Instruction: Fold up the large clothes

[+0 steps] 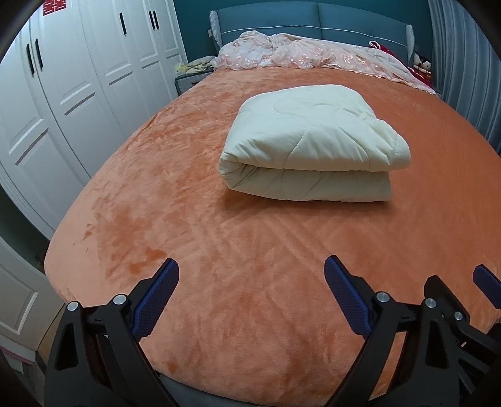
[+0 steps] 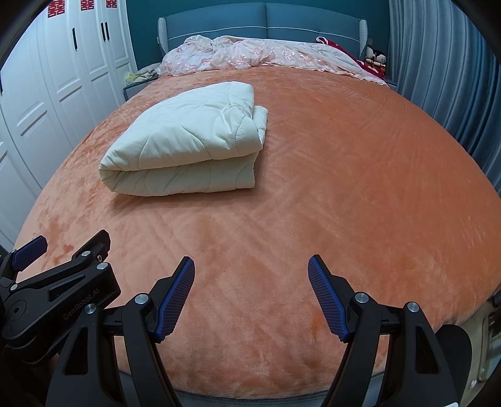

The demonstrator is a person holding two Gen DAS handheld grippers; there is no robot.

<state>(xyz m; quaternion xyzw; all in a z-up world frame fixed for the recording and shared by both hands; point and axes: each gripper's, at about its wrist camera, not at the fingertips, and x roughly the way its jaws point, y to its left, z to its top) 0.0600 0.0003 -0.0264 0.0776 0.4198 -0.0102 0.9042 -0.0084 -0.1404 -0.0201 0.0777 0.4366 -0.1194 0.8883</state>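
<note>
Your left gripper point(image 1: 252, 275) and right gripper point(image 2: 251, 270) are both spread, empty. Folded quilt point(image 1: 310, 141) lies well ahead on the bed point(image 1: 219, 250), touching neither.

Orange plush bedspread point(image 1: 194, 200) spreads directly ahead of the claw and beneath it. Far ahead: crumpled pink floral coverlet point(image 1: 294, 53) against a blue upholstered headboard point(image 1: 313, 22). White panelled wardrobe point(image 1: 78, 84) runs along the left. Grey-blue curtains point(image 2: 444, 72) hang right. Small dolls point(image 2: 377, 59) far ahead-right, by the headboard corner.
</note>
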